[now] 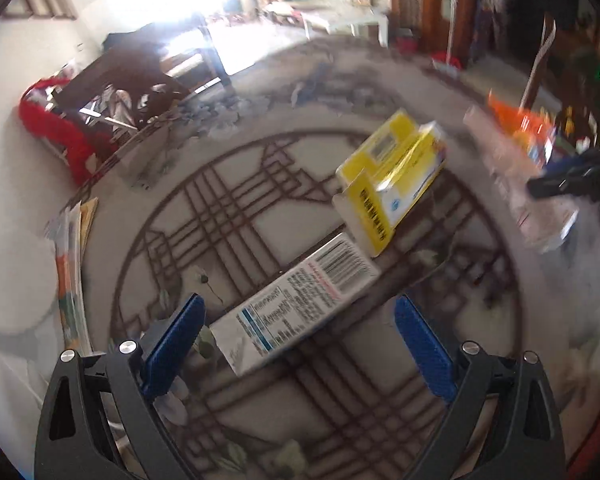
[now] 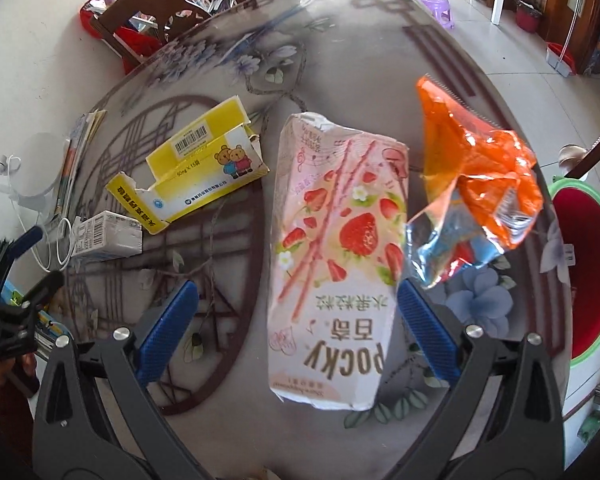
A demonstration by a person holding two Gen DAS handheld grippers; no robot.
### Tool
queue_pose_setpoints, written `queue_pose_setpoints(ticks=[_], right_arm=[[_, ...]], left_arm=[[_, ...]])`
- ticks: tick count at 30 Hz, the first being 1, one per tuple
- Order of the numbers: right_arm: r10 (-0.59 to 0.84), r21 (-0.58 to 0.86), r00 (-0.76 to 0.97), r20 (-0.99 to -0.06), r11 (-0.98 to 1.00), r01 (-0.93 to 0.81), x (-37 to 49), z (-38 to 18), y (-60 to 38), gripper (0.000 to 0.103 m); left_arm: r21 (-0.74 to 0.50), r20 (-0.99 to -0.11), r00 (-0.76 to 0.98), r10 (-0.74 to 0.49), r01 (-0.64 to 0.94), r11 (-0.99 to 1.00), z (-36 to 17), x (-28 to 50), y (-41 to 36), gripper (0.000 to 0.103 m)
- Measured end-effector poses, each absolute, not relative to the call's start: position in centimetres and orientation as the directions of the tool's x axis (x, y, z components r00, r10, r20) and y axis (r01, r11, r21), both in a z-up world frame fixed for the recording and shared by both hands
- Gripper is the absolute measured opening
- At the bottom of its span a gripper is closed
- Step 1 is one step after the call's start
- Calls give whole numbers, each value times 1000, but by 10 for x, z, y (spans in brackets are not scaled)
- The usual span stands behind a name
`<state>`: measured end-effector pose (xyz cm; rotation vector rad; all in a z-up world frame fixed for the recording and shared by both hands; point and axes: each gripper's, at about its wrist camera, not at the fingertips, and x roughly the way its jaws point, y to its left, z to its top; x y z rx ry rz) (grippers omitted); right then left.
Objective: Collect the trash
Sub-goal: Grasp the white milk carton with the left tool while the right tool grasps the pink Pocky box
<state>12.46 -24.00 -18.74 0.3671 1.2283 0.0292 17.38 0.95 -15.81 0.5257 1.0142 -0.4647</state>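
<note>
Four pieces of trash remain on the table (image 2: 228, 40): the Pocky box (image 2: 336, 256) lies between the spread, empty fingers of the right gripper (image 2: 298, 330), with the orange wrapper (image 2: 480, 184) just right of it. The white carton (image 1: 296, 300) sits between the likewise released left gripper (image 1: 300, 344) fingers, the torn yellow box (image 1: 396, 172) just beyond. Nothing appears collected yet; the red bin (image 2: 584, 264) stands far right, by the table edge.

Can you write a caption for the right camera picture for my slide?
Open right gripper above a pink Pocky box, beside an orange wrapper.
</note>
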Motion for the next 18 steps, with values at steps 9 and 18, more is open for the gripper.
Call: queue_pose_setpoints(ticks=[9,18], right_arm=[[212,272,298,-931,946,175,137,-201,-237,98],[248,284,286,-925,954,92,132,-201,-219,69]], left_arm=[[31,-927,329,-181,547,837,-193,201,6,67],[-225,-910,285,-302,274,935,-201,189,37,38]])
